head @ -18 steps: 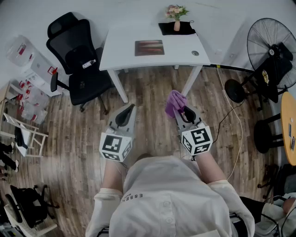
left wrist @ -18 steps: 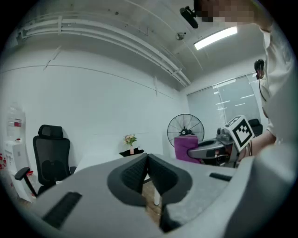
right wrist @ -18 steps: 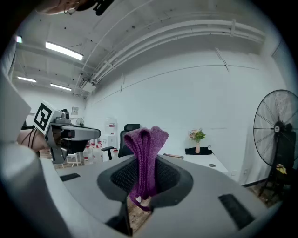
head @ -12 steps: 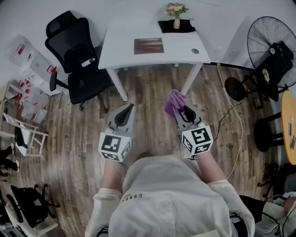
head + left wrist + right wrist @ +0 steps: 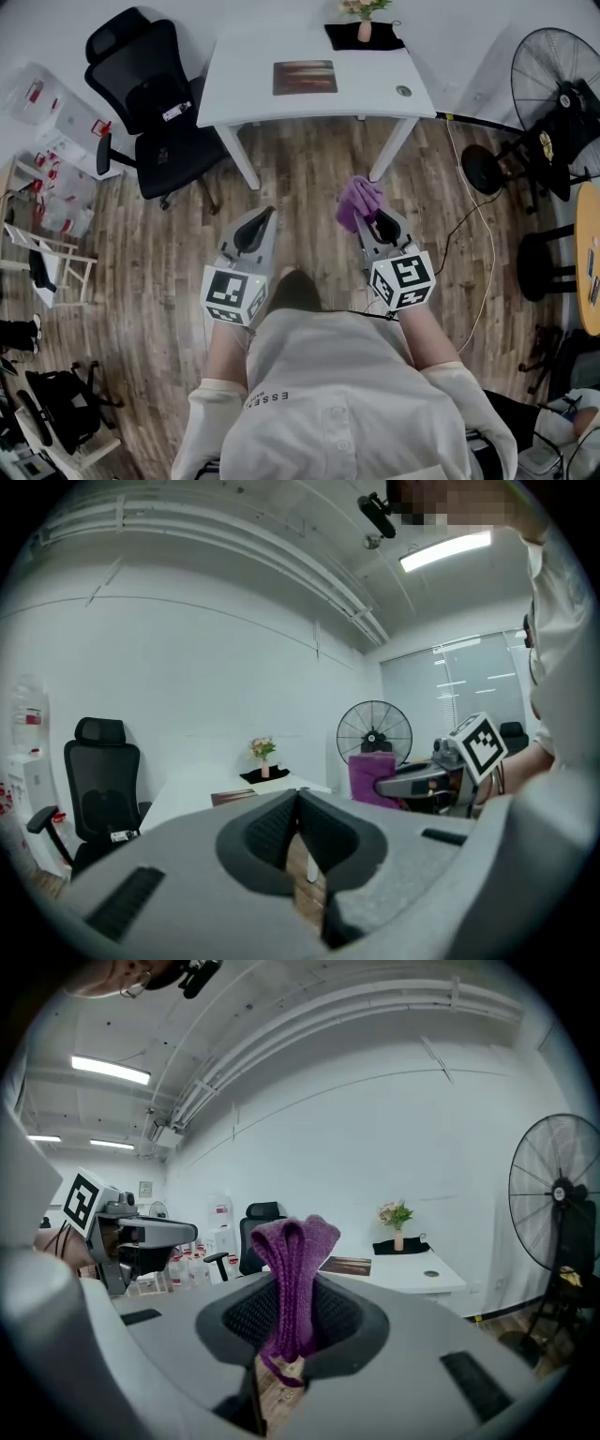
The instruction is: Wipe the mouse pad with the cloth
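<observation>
A brown mouse pad [image 5: 305, 77] lies flat on the white desk [image 5: 246, 94] ahead of me; it also shows far off as a brown mouse pad [image 5: 349, 1265] in the right gripper view. My right gripper [image 5: 368, 213] is shut on a folded purple cloth [image 5: 356, 200], which stands up between its jaws as the purple cloth [image 5: 292, 1279]. My left gripper [image 5: 260, 221] is shut with nothing in it, its jaws pressed together in the left gripper view [image 5: 298, 810]. Both grippers hover over the wooden floor, well short of the desk.
A black office chair [image 5: 155, 103] stands left of the desk. A small flower vase [image 5: 364, 30] sits on a black mat [image 5: 366, 37] at the desk's back right. A standing fan [image 5: 559, 94] and cables are at the right. Stools and boxes line the left side.
The desk has come a little closer in the head view. Both grippers keep their pose and the cloth stays held.
</observation>
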The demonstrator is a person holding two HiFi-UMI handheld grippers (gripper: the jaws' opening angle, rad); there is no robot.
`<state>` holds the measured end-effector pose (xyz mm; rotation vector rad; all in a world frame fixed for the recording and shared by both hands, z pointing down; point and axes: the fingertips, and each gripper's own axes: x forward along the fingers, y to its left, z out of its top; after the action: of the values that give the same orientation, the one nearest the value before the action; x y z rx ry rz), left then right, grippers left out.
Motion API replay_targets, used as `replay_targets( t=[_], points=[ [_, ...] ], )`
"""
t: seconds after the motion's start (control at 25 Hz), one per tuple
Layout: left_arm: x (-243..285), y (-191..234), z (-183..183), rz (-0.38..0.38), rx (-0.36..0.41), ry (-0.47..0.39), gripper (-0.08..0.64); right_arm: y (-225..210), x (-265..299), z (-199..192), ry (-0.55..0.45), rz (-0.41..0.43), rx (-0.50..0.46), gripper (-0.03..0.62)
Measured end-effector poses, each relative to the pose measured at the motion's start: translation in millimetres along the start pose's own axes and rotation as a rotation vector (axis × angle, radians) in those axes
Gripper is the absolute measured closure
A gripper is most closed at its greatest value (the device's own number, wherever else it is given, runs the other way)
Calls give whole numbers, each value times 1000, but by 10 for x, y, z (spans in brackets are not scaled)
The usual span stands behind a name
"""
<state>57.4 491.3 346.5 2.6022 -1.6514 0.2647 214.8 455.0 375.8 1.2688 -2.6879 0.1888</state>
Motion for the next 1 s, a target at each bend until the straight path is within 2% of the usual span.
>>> replay_targets(
  t=[0.2,0.4,0.64,1.0],
  points=[
    [183,310,-116,19,-32,11,558,-56,341,-38,20,7,6,502],
    [685,772,-124,4,-22,9,558,-282,958,25,21,-5,12,502],
    [1397,1551,13,-15,-56,8,558,-558,1934,228,51,-19,30,502],
    [2509,2912,129,-49,-51,35,558,-936,3524,559,146,-40,7,502]
  ],
)
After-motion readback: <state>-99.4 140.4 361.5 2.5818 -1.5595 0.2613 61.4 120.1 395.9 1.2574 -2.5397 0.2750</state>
